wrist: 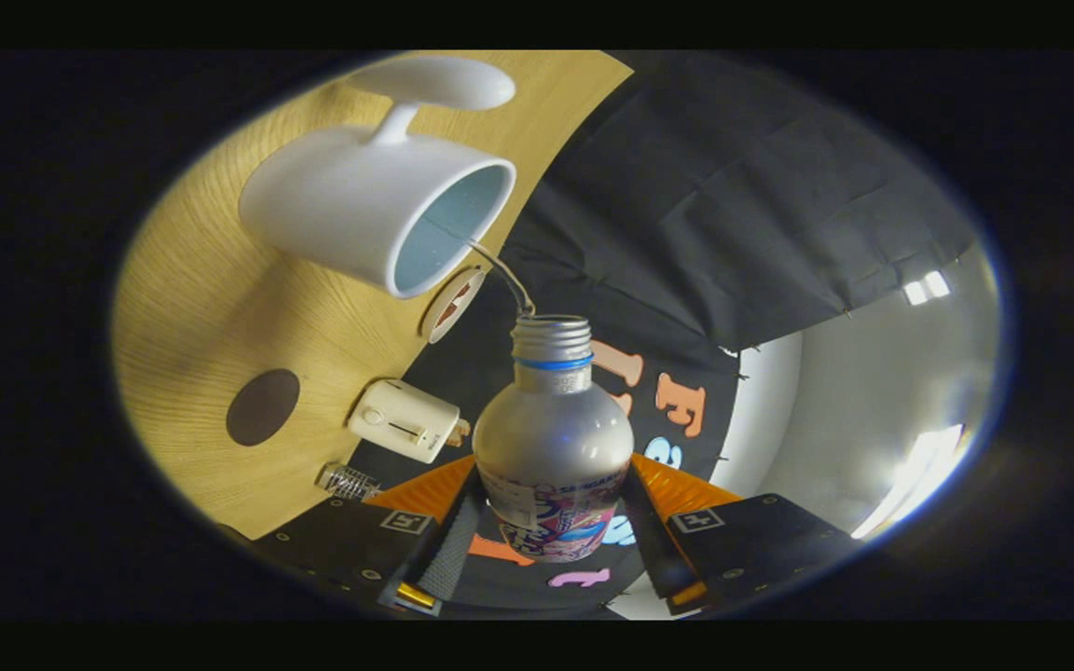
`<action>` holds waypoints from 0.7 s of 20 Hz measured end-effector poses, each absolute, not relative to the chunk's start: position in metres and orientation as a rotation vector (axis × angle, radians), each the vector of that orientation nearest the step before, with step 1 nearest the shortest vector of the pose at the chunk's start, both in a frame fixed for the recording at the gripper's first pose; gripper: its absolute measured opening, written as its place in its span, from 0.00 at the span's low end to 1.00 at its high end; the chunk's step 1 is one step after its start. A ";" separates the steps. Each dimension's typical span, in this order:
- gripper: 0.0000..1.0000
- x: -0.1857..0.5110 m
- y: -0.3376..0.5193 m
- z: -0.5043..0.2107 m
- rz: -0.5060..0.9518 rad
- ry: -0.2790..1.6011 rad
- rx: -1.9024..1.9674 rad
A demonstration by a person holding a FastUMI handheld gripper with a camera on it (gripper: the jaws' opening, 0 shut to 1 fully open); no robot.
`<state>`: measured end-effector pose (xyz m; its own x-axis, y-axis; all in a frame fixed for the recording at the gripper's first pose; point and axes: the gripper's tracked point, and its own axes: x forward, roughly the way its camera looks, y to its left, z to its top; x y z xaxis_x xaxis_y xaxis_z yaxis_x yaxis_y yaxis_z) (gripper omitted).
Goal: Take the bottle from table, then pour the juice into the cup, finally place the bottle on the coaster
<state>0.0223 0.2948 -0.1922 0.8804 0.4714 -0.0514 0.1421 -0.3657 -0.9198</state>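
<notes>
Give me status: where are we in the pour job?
Done: the bottle is off the table, held with the tool shut on it. In hand: it is tilted and a thin stream runs from its open mouth into the white cup. Left: finish pouring, then set it on the dark round coaster.

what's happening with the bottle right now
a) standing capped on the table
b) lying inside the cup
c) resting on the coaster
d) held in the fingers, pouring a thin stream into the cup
d: the gripper is shut on the uncapped bottle, and a thin stream arcs from its mouth into the cup.
</notes>
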 end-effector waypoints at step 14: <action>0.77 0.021 0.301 -0.192 0.390 -0.483 -1.958</action>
